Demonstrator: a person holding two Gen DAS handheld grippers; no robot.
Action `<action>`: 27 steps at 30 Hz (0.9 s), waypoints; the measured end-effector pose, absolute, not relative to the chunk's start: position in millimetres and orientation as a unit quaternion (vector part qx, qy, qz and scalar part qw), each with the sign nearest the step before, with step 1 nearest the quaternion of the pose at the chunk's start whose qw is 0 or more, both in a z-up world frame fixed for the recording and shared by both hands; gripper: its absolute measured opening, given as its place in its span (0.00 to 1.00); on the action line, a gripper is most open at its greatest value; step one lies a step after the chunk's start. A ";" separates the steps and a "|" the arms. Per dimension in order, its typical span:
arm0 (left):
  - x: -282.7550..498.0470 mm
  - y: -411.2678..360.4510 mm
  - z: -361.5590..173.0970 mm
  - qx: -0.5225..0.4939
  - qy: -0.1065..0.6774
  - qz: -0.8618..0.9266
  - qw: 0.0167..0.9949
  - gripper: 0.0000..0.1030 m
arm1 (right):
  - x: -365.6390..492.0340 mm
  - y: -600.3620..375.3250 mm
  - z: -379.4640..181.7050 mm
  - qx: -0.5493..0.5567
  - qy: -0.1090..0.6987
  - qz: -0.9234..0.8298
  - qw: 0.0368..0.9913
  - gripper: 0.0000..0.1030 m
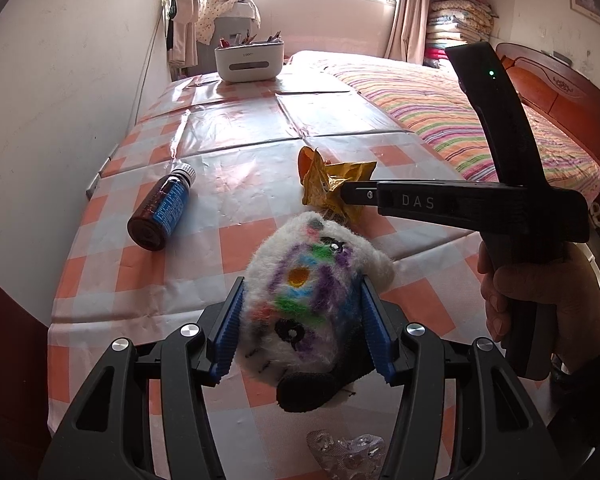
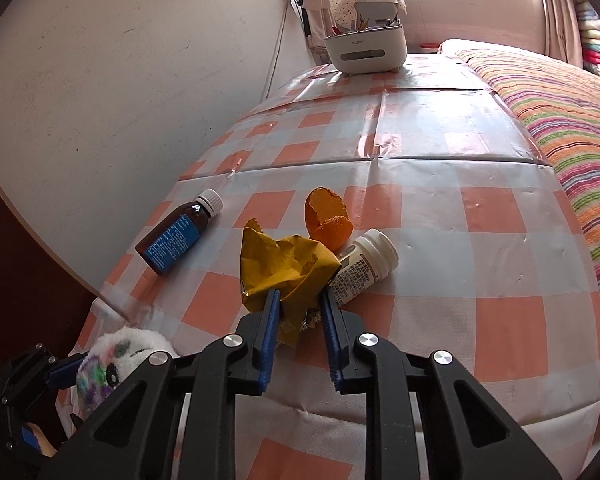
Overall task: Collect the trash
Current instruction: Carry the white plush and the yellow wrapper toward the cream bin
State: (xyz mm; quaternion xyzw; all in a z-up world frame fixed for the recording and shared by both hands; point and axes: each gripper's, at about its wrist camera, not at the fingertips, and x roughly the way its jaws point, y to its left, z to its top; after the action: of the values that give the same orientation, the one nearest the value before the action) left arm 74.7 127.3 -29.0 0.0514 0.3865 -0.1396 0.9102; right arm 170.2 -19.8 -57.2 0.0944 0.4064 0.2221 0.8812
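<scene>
Wrapper (image 2: 284, 272) in right tool (image 2: 298, 300) hides white bottle's (image 2: 366, 266) base.

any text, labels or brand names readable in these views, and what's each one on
"DAS": white letters on the black side of the right gripper, seen from the left wrist.
White organiser box: a short grey brand mark on its front, too small to read.
Brown bottle: blue label with white print, too blurred to read.
White pill bottle: dense print on its label, too small to read.
Yellow wrapper: no legible print.
</scene>
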 end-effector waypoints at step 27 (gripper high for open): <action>61.0 79.3 -14.5 0.056 0.346 -0.174 0.920 0.50 | 90.1 -115.3 -25.6 0.119 0.350 0.166 0.914 0.20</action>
State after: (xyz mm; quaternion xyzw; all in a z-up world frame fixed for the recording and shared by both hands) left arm 61.0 79.3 -14.5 0.0556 0.3464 -0.1737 0.9202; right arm 90.1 -115.3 -25.6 0.1191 0.3500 0.1664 0.9141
